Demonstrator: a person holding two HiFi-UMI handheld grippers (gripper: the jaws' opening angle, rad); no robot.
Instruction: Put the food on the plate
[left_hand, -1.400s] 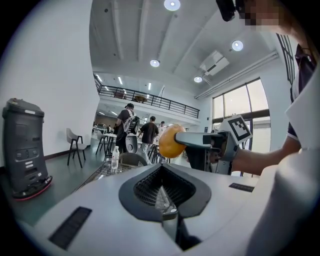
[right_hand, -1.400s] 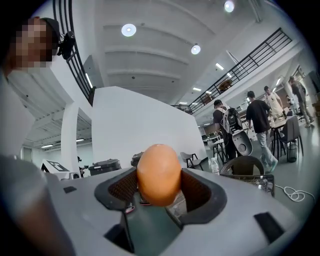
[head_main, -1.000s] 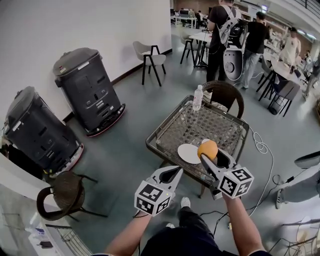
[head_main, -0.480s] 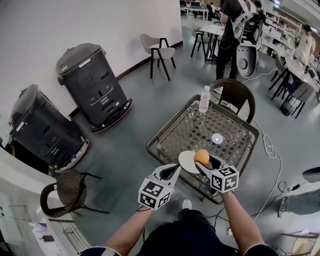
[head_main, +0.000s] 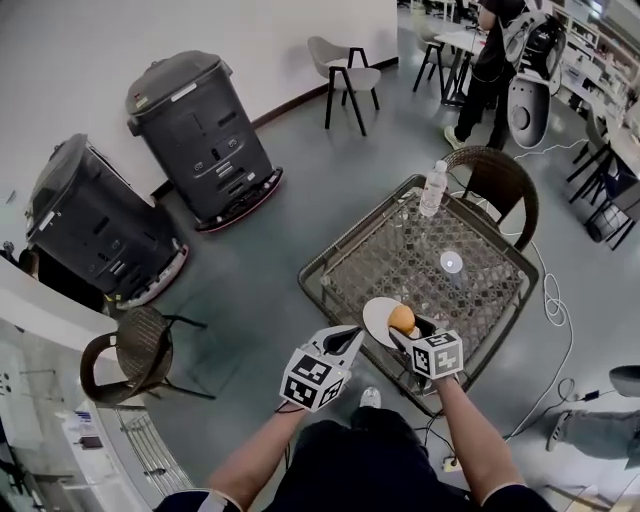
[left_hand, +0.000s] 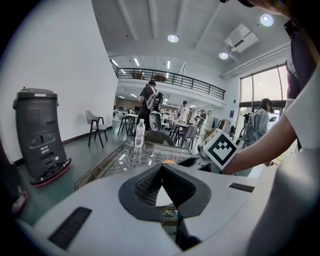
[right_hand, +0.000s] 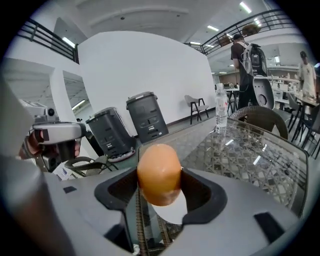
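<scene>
An orange bread roll (head_main: 402, 318) (right_hand: 159, 173) is squeezed between the jaws of my right gripper (head_main: 408, 326) (right_hand: 160, 186), which is shut on it. The roll hangs over the white plate (head_main: 379, 320) (right_hand: 169, 211) at the near edge of the wicker table (head_main: 390, 250). My left gripper (head_main: 347, 341) (left_hand: 161, 176) is shut and holds nothing. It stays off the table's near left edge, pointing toward the plate.
A water bottle (head_main: 433, 188) stands at the table's far corner, and a small clear cup (head_main: 452, 262) sits mid-table. Wicker chairs (head_main: 503, 185) (head_main: 137, 350) flank the table. Two dark bins (head_main: 200, 125) stand by the wall. A person (head_main: 492, 60) stands in the back.
My right gripper has carried the roll down and toward me, from above the table to just over the plate. The left gripper has barely moved. The head camera has tilted.
</scene>
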